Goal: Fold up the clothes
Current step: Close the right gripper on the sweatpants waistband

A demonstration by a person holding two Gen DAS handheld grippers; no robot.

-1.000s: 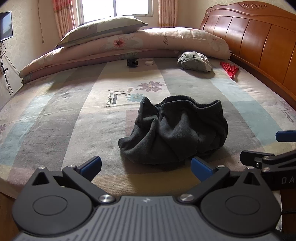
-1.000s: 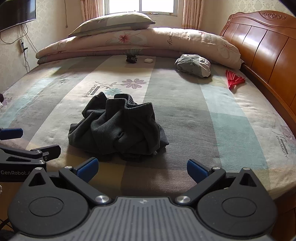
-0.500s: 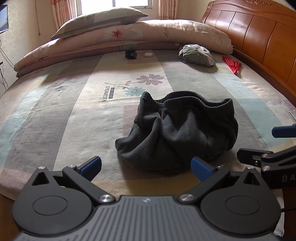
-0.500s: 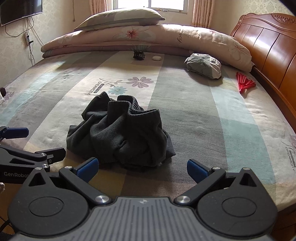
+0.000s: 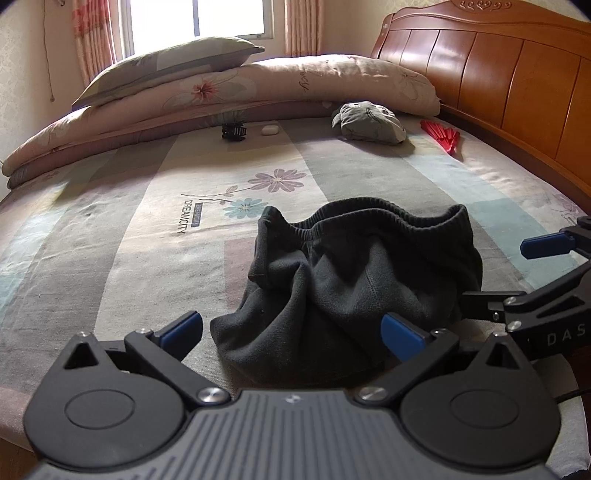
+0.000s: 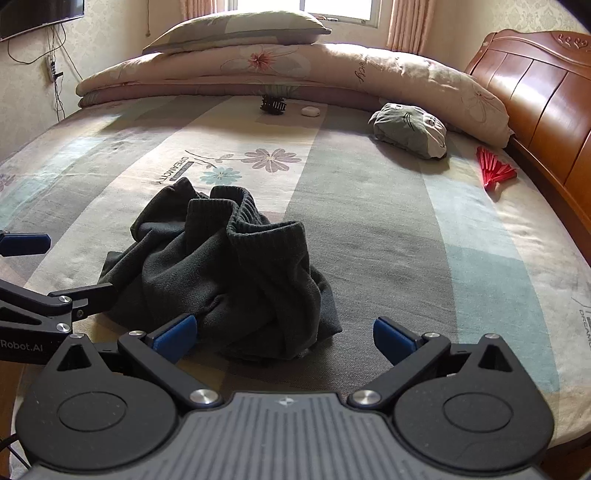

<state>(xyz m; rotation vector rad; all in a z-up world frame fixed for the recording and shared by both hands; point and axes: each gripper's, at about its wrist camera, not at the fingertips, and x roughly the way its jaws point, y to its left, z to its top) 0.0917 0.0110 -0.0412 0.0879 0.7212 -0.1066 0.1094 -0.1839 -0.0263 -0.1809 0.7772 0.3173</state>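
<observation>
Left wrist view: the left tool [image 5: 291, 326] hangs with fingers spread wide, empty, at the near hem of the crumpled dark garment [image 5: 351, 280]. The right tool [image 6: 282, 334], likewise spread, flanks it on the bed [image 6: 406, 229], probably seeking corners to spread it flat.

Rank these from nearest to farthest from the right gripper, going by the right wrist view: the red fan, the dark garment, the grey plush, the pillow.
1. Dark garment: just ahead of the right gripper, slightly left.
2. Red fan: far right, by the headboard.
3. Grey plush: right of centre, a little beyond the fan.
4. Pillow: at the back, on the rolled quilt.
</observation>
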